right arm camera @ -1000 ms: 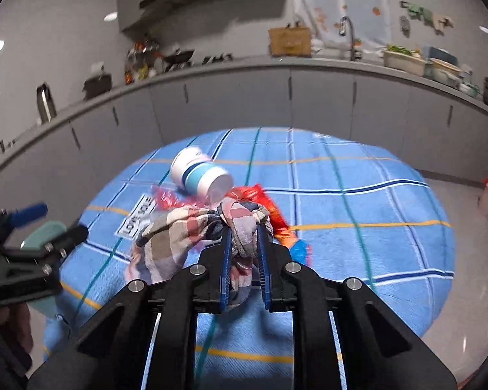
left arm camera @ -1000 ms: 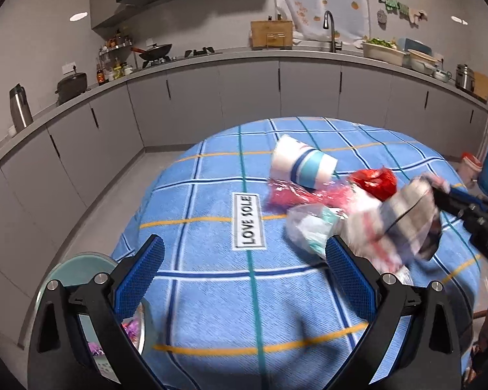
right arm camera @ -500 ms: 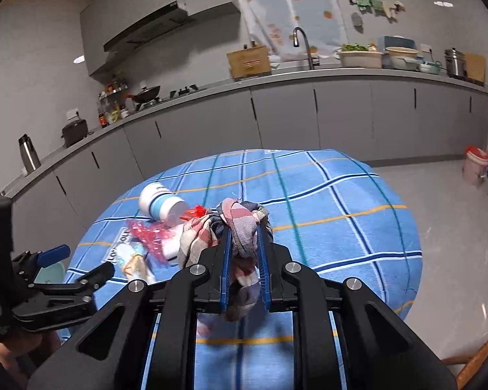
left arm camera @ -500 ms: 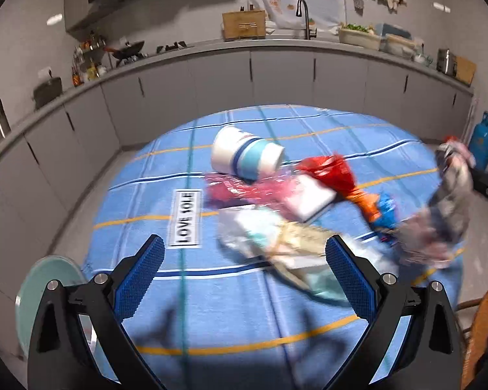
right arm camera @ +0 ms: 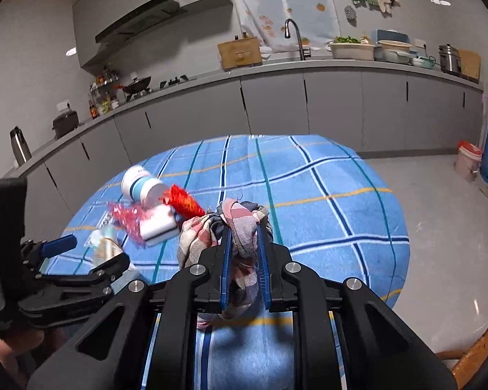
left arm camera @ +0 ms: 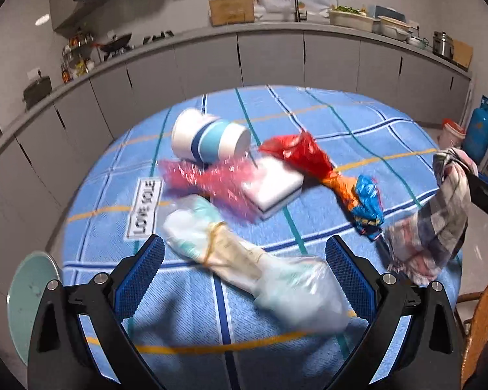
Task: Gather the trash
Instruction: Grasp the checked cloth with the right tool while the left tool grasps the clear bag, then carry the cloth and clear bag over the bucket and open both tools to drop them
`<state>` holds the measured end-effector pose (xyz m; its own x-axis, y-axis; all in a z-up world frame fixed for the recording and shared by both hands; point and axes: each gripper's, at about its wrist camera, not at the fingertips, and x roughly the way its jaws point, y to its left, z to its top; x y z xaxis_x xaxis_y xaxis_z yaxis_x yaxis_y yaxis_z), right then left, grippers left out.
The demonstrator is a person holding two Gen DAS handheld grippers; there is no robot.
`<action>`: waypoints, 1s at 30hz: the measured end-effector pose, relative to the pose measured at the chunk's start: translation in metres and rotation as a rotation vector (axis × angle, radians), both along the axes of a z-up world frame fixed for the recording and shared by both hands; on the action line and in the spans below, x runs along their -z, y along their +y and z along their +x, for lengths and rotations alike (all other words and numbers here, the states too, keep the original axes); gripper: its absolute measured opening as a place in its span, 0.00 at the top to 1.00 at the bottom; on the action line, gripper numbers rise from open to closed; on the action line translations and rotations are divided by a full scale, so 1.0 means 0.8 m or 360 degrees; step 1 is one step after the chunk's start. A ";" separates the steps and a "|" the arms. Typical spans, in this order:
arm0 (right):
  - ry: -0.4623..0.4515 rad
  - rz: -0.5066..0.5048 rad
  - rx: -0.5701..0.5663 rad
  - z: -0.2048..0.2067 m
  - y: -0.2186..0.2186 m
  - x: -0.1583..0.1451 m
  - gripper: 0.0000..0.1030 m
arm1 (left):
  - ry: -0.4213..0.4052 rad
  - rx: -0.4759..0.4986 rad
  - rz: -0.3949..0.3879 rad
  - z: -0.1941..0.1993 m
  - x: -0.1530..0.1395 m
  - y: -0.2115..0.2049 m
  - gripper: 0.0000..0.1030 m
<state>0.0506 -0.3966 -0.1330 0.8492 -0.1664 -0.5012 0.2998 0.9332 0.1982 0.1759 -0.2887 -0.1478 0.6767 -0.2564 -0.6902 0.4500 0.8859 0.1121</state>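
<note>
the right gripper (right arm camera: 244, 243) is clamped narrowly on a checked cloth (right arm camera: 240, 227), which is bunched above the pads and hangs in folds below them, off the table. the left gripper (left arm camera: 244, 260) is held wide with nothing pressed between its blue pads; a clear plastic bag (left arm camera: 253, 260) is framed between the fingers and lies on the blue checked tablecloth (left arm camera: 358, 123). only in the left wrist view is the cloth seen from the side, dangling beyond the table's right edge, and an orange and blue wrapper (left arm camera: 361, 201) is shown near that edge, tied onto a red bag (left arm camera: 296, 152). a pale round plate (left arm camera: 29, 295) low at the left, past the table edge, is also shown only there. only in the right wrist view is the left gripper's body seen from outside, at the left over the table's near left rim, and a broad bare stretch of tablecloth is seen to the right of the cloth, with open grey floor (right arm camera: 439, 243) beyond. a white cup with blue bands (left arm camera: 208, 139) is lying on its side, touching pink crinkled film (left arm camera: 218, 182) that is draped over a white block (left arm camera: 276, 188). the trash is gathered on the left half of the table.
</note>
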 end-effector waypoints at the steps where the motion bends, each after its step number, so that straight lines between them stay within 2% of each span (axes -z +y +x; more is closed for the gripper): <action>1: 0.0003 0.0001 -0.0007 0.000 0.002 0.002 0.85 | 0.0015 -0.0001 0.0009 0.001 0.004 0.002 0.05; 9: -0.0016 -0.0026 -0.0080 0.002 0.019 -0.002 0.85 | 0.0090 -0.0035 -0.0040 0.003 0.016 0.050 0.08; 11: -0.0012 -0.0034 -0.0097 0.003 0.025 -0.001 0.85 | 0.0116 -0.0036 -0.0045 0.005 0.021 0.057 0.18; 14: -0.0014 -0.0046 -0.0113 0.005 0.034 -0.002 0.85 | 0.0187 -0.0011 -0.0069 0.007 0.031 0.063 0.43; 15: -0.0017 -0.0053 -0.0123 0.005 0.038 -0.002 0.85 | 0.0190 0.0006 -0.0069 0.006 0.032 0.064 0.45; 17: -0.0022 -0.0059 -0.0134 0.006 0.042 -0.003 0.85 | 0.0187 0.0023 -0.0089 0.003 0.031 0.068 0.57; 21: -0.0045 -0.0091 -0.0147 0.004 0.051 -0.009 0.85 | 0.0150 0.0049 -0.0096 -0.002 0.020 0.077 0.63; 30: -0.0104 -0.0104 -0.0173 0.000 0.067 -0.026 0.85 | 0.0024 0.0014 -0.0131 -0.016 -0.013 0.123 0.65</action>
